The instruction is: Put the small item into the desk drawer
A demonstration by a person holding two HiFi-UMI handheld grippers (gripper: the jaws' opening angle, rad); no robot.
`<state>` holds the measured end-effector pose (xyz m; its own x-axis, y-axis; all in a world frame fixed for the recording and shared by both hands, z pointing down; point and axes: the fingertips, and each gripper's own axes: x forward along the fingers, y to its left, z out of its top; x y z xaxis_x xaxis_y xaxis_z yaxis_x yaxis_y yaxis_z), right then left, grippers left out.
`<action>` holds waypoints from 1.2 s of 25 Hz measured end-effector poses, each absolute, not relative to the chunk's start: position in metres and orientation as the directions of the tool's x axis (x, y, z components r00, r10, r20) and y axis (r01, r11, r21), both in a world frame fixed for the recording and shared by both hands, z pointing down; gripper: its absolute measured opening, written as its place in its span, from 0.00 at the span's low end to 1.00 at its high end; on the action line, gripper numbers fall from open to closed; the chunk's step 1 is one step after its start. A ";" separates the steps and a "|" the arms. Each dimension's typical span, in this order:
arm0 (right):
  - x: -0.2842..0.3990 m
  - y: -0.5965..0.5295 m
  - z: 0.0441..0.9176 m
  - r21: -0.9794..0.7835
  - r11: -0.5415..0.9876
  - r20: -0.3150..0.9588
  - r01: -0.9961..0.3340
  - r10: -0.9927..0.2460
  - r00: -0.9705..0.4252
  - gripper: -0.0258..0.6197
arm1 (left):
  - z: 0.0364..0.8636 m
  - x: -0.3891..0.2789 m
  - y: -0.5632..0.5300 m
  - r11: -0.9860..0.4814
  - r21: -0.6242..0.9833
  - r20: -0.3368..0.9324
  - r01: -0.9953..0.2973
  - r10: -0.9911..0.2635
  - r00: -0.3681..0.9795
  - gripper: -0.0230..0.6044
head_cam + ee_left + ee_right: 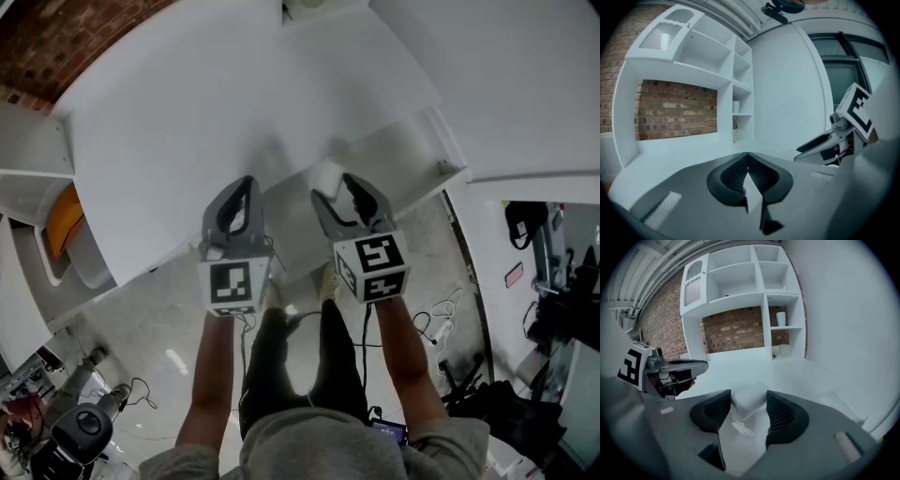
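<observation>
- A white desk (234,103) fills the room's corner, set against a brick wall (66,37) above a pale, glossy floor (150,328).
- Nearest in the head view are the person's two bare forearms. Each ends in a marker cube, the left one (232,286) and the right one (372,267), over the desk's front edge.
- The left gripper (747,158) has its ribbed pads pressed tip to tip, with nothing between them. It hangs above the desk top.
- Just beside it, the right gripper (749,393) is clamped on the small item (746,401), a pale whitish block pinched between the two pads. A crinkled bit hangs beneath it.
- The small item is off the desk, up in the right gripper's jaws above the near part of the top.
- Beyond the grippers the desk top runs bare towards the wall.
- Farthest back, a white shelf unit (740,282) stands over the desk against the brick, with a white cup (781,318) in one right-hand compartment.
</observation>
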<state>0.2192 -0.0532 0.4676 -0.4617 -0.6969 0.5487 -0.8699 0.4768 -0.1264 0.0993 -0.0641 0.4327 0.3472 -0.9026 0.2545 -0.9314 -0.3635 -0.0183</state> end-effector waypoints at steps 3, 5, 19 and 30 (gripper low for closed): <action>0.219 -0.052 0.496 -0.140 0.491 0.582 -0.860 -0.662 -0.472 0.42 | 0.454 0.103 -0.060 -0.353 -0.001 0.278 -0.936 -0.899 0.339 0.06; 0.220 -0.050 0.512 -0.147 0.499 0.603 -0.854 -0.639 -0.478 0.42 | 0.468 0.106 -0.056 -0.344 0.003 0.298 -0.939 -0.896 0.330 0.06; 0.206 -0.052 0.588 -0.126 0.628 0.719 -0.768 -0.475 -0.507 0.42 | 0.538 0.111 -0.034 -0.251 0.053 0.381 -0.967 -0.889 0.252 0.06; 0.173 -0.057 0.634 -0.117 0.721 0.796 -0.683 -0.344 -0.498 0.42 | 0.558 0.093 -0.029 -0.187 0.072 0.416 -0.980 -0.887 0.200 0.06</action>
